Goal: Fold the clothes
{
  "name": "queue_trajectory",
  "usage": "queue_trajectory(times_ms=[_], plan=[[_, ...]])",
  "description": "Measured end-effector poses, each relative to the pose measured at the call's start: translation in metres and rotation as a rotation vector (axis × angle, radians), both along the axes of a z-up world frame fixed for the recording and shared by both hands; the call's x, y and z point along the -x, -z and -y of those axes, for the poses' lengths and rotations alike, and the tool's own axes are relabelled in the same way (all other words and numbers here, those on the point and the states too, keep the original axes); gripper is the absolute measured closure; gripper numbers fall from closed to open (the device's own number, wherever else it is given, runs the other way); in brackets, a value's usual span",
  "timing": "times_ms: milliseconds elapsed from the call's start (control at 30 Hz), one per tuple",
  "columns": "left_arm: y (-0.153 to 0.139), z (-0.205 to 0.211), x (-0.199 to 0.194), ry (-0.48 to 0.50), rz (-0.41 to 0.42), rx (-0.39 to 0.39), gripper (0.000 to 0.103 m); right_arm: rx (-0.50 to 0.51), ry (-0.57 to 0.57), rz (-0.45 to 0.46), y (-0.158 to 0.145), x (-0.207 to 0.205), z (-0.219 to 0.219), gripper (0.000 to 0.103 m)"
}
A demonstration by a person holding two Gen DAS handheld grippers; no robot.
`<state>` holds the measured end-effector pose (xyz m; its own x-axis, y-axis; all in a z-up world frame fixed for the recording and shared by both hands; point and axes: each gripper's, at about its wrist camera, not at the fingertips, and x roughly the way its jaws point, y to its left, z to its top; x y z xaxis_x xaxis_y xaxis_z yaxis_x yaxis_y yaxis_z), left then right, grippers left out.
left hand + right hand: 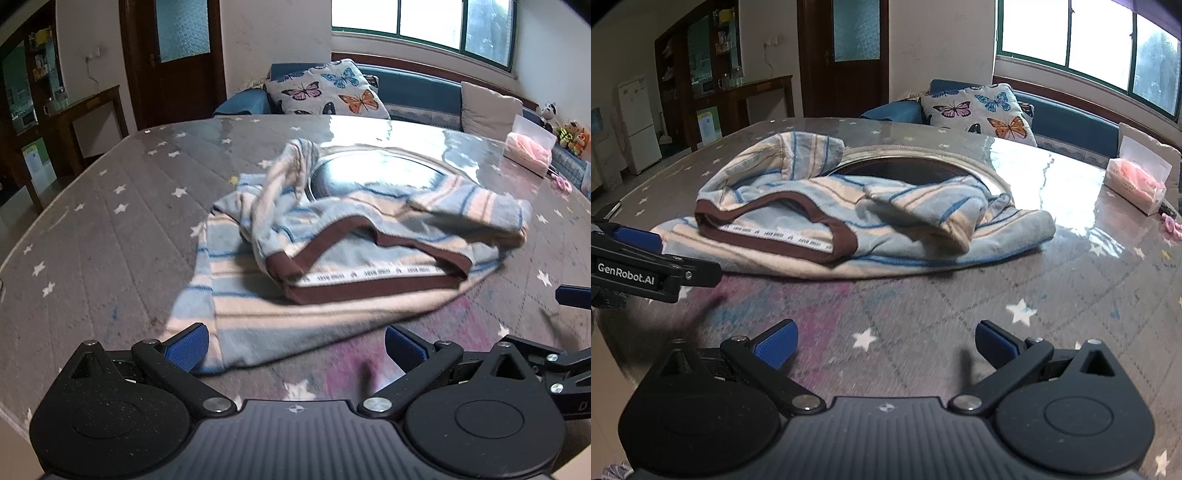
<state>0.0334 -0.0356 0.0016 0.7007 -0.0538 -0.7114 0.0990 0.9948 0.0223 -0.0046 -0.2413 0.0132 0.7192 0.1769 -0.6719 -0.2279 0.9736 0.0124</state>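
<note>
A light-blue and cream striped shirt (332,240) with a brown collar band lies crumpled on the grey star-patterned table (110,221); it also shows in the right wrist view (871,221). Its sleeves are thrown over the body. My left gripper (297,349) is open and empty, its fingers just short of the shirt's near hem. My right gripper (886,343) is open and empty, over bare table a little before the shirt. The left gripper (635,254) shows at the left edge of the right wrist view, and a right fingertip (572,295) shows at the right edge of the left wrist view.
A round metal disc (373,173) is set in the table's middle, partly under the shirt. A clear box with pink contents (1137,184) stands at the far right. A sofa with a butterfly cushion (325,88) lies beyond the table. Cabinets and a door stand at left.
</note>
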Motion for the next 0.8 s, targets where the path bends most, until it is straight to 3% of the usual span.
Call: queue_trajectory(times_ms=[533,800], plan=[[-0.041,-0.014,-0.066,-0.032,0.11,-0.051,0.001,0.102,-0.05,0.097,-0.031,-0.063,-0.012,0.002],[-0.038,-0.007,-0.121,0.019,0.06,-0.044,0.014,0.188,-0.116,0.079,-0.022,-0.102,-0.028,0.013]])
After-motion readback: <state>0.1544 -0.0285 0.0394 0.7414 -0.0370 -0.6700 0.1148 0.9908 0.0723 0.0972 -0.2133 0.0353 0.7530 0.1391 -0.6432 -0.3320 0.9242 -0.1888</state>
